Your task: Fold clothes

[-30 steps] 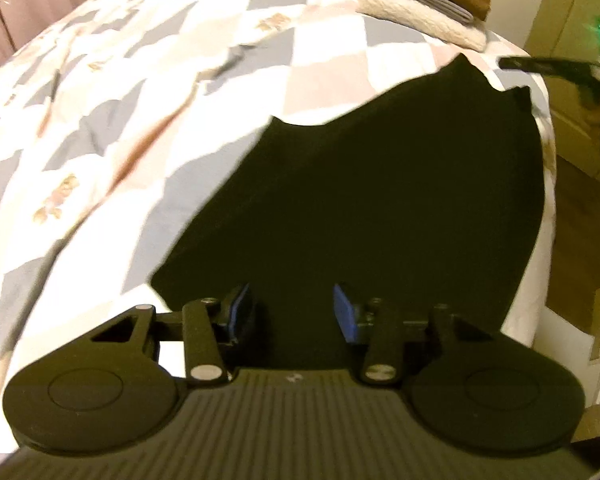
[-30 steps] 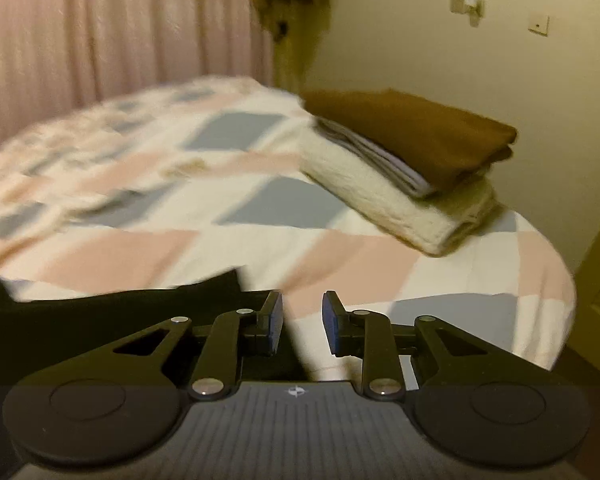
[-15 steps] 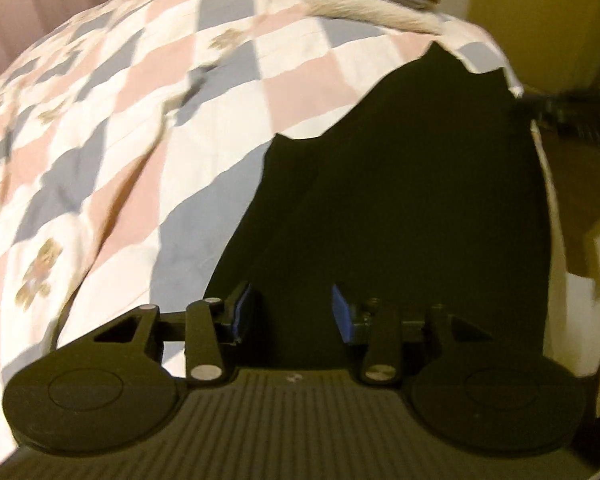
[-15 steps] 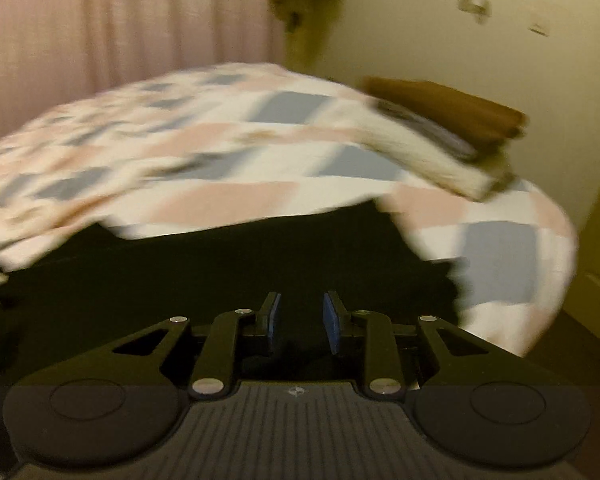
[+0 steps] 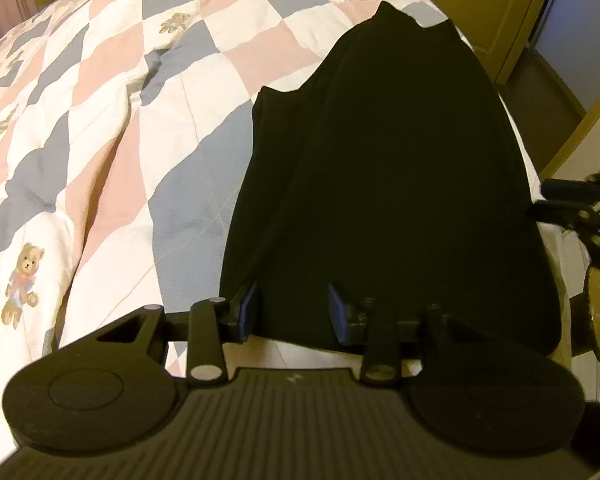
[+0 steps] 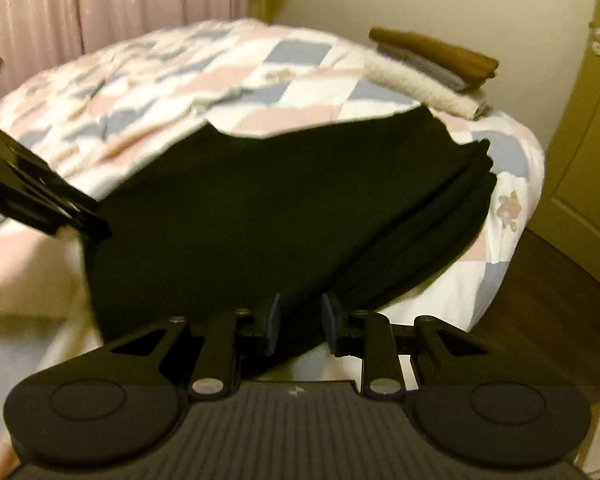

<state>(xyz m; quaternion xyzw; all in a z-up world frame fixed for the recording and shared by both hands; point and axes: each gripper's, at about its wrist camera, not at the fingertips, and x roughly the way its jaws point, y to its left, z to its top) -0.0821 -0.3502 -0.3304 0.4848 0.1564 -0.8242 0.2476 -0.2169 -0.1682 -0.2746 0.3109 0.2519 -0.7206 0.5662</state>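
Both the left gripper [image 5: 292, 312] and right gripper [image 6: 299, 322] hang parted over a black garment [image 5: 380, 184] on the quilted bed [image 5: 140, 100]. Its folds are lost in darkness; the folded stack [image 6: 432, 68] is blurred.

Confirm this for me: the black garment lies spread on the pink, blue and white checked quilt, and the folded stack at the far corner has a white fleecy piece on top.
One detail is off. The right wrist view shows the stack's top piece is brown; the white fleecy piece sits at the bottom. The black garment does lie spread on the checked quilt.
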